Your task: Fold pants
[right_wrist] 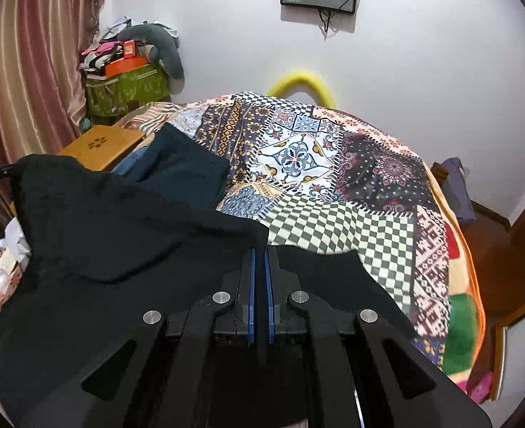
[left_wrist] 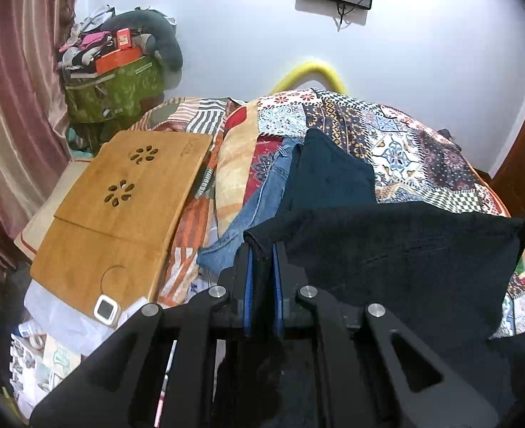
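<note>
Black fabric fills our left wrist view: the pants (left_wrist: 405, 246) hang stretched above the patchwork bedspread (left_wrist: 398, 142), one corner clamped between the blue pads of our left hand-held gripper (left_wrist: 262, 253). Beyond them lie folded dark teal trousers (left_wrist: 330, 174) and jeans (left_wrist: 255, 210), with a wooden lap tray (left_wrist: 120, 207) off to the left. In our right wrist view, the right hand-held gripper (right_wrist: 260, 253) is closed on the opposite edge of the pants (right_wrist: 120, 232), which drape leftward over the bed toward the other gripper's tip at the frame edge.
</note>
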A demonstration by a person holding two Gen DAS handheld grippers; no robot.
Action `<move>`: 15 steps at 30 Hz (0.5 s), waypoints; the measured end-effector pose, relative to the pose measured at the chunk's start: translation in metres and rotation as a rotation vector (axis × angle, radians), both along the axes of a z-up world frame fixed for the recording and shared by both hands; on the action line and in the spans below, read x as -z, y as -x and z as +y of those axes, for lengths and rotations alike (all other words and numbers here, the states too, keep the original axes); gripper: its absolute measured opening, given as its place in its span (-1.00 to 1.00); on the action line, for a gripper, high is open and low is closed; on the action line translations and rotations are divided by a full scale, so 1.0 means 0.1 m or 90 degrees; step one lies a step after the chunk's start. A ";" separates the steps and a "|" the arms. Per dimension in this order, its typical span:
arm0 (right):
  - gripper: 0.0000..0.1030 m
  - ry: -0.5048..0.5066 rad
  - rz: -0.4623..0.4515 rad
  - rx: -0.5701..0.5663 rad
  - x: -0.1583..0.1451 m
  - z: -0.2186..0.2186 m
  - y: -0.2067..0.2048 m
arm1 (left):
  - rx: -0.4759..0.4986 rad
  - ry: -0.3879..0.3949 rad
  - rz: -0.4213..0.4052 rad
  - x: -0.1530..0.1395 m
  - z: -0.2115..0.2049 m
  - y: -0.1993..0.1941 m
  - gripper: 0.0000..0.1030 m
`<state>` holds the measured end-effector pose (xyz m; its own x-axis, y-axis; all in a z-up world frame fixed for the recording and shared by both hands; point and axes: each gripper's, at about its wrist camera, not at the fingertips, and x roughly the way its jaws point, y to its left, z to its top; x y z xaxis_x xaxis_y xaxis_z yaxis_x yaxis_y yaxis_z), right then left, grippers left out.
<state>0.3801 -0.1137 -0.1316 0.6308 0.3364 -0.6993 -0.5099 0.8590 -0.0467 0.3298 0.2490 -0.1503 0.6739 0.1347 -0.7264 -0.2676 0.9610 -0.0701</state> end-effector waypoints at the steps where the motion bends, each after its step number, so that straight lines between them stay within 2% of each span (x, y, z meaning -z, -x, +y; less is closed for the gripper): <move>1: -0.92 -0.003 0.001 -0.002 -0.01 -0.02 0.09 | 0.001 0.004 0.000 -0.01 -0.01 0.05 -0.82; 8: -0.92 -0.027 -0.002 -0.016 -0.11 -0.15 0.73 | 0.011 0.000 -0.005 -0.04 -0.07 0.60 -0.82; 15: -0.92 -0.057 0.002 -0.029 -0.04 -0.24 1.38 | 0.004 0.001 -0.004 0.01 -0.09 1.09 -0.82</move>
<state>0.2417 -0.1380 -0.1281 0.6111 0.4263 -0.6669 -0.5490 0.8353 0.0308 0.2205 0.2403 -0.1514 0.6788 0.1295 -0.7228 -0.2617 0.9624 -0.0733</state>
